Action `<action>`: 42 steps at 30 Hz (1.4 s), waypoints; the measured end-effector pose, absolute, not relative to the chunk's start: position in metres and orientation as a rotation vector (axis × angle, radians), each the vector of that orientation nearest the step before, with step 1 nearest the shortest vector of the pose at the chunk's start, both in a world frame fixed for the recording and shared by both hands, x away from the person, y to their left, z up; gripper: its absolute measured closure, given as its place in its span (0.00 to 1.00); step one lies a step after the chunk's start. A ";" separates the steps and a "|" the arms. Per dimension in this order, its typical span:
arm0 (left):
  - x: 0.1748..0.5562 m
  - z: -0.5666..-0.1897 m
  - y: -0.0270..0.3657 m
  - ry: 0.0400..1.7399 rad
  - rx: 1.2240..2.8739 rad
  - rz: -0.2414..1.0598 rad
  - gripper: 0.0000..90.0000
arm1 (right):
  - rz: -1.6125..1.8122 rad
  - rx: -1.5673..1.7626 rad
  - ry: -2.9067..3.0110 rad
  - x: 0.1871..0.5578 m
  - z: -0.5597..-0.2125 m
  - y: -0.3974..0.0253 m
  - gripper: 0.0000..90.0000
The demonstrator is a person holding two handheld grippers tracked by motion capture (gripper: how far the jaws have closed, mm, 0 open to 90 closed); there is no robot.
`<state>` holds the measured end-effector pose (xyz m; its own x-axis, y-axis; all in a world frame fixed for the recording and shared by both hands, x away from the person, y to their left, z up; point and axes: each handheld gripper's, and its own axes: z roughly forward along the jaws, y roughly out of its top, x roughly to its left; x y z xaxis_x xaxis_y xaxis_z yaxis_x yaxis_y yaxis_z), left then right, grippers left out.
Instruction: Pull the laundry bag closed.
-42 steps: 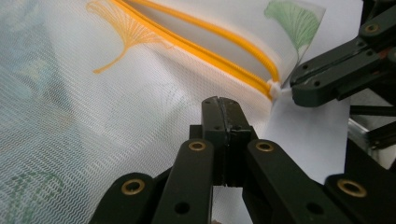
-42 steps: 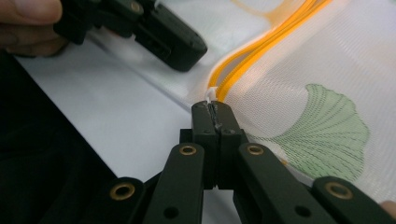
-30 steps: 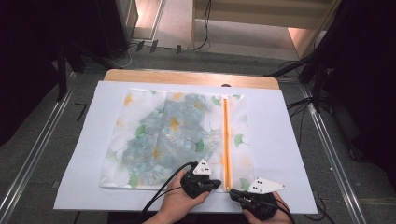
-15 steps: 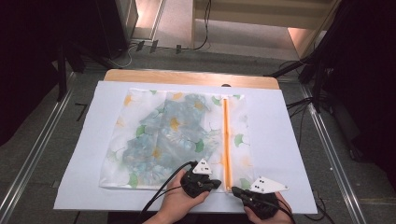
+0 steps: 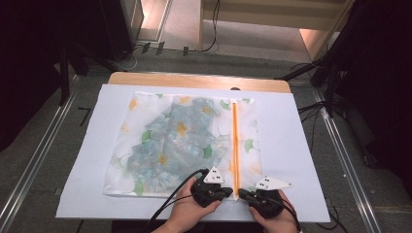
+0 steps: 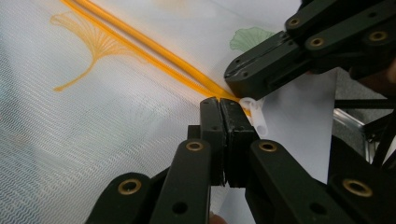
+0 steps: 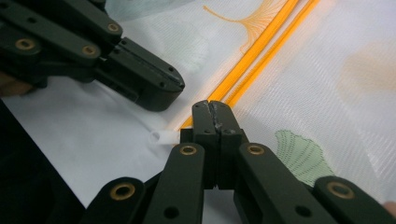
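Observation:
A translucent mesh bag (image 5: 184, 141) printed with ginkgo leaves lies flat on the white sheet, with a folded blue-grey cloth inside. Its orange zip strip (image 5: 235, 141) runs from far to near. Both grippers meet at the strip's near end. My left gripper (image 5: 230, 192) comes in from the left, its jaws pressed shut on the bag's edge (image 6: 219, 103) beside the orange strip (image 6: 140, 51). My right gripper (image 5: 242, 193) faces it from the right, shut on the same end of the strip (image 7: 212, 106). A small white tube-like tab (image 7: 161, 136) sticks out between them.
The white sheet (image 5: 301, 145) covers a wooden table whose far edge (image 5: 194, 80) shows. Metal rails (image 5: 43, 155) run along both sides, with dark stands and cables beyond. A hand holds each gripper at the near edge.
The right gripper has edged slightly forward toward the zip's near end. The left gripper and the bag have hardly moved.

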<state>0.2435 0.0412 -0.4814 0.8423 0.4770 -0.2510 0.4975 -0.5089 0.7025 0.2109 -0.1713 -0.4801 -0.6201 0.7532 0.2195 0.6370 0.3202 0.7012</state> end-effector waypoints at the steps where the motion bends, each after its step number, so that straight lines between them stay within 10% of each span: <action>1: 0.243 -0.481 0.041 0.709 2.191 -0.031 1.00 | 1.182 1.270 2.423 0.208 -0.479 -0.172 1.00; 22: 0.253 -0.484 0.048 0.779 2.144 -0.156 1.00 | 1.060 0.832 2.472 0.187 -0.482 -0.157 0.65; 42: 0.253 -0.485 0.048 0.776 2.143 -0.155 1.00 | 1.093 0.906 2.478 0.187 -0.471 -0.172 0.94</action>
<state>0.2531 0.0480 -0.4845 0.8013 0.4763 -0.3621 0.5788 -0.4639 0.6707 0.1871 -0.1717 -0.4714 -0.7620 0.6475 -0.0068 0.4315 0.5156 0.7403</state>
